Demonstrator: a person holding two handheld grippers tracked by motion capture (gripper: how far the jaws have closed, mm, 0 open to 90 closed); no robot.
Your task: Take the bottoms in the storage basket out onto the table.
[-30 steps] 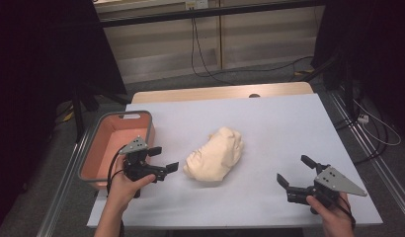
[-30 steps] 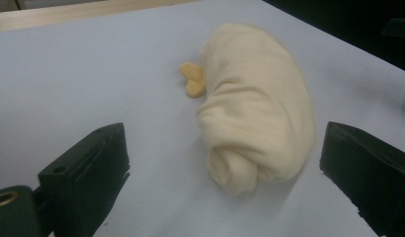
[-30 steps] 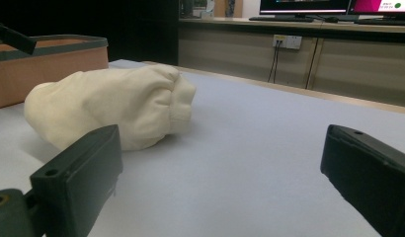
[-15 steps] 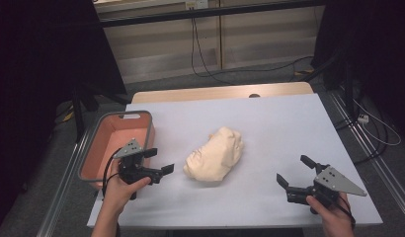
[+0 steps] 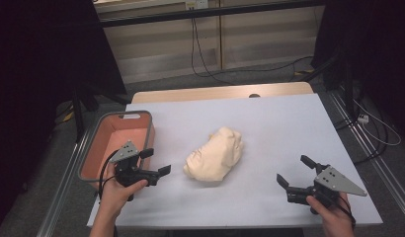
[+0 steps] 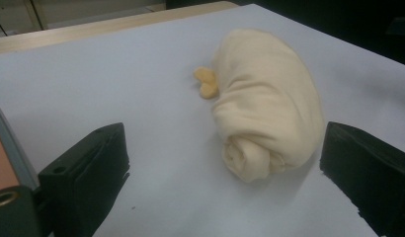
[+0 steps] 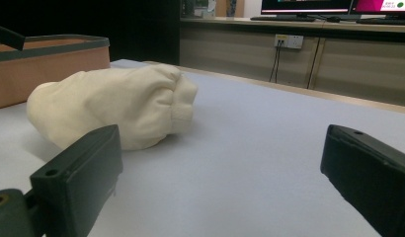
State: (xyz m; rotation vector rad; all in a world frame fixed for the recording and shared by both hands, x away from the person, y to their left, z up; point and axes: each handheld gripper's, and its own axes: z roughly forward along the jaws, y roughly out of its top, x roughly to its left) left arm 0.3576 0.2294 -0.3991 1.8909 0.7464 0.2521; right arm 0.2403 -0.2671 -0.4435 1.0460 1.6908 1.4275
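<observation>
A cream cloth bundle lies rolled up in the middle of the white table top. In the left gripper view the bundle sits just ahead of the jaws, with a small yellow piece poking out beside it. My left gripper is open, a short way left of the bundle, next to the bin. My right gripper is open near the front right of the table, well apart from the bundle.
An orange bin with a grey rim stands at the table's left edge, beside my left hand; in the right gripper view the bin is behind the bundle. Cables run across the floor beyond the table. Metal rails flank both sides.
My left gripper has drawn back toward the near left, away from the bundle. The right gripper and the bundle have stayed put.
</observation>
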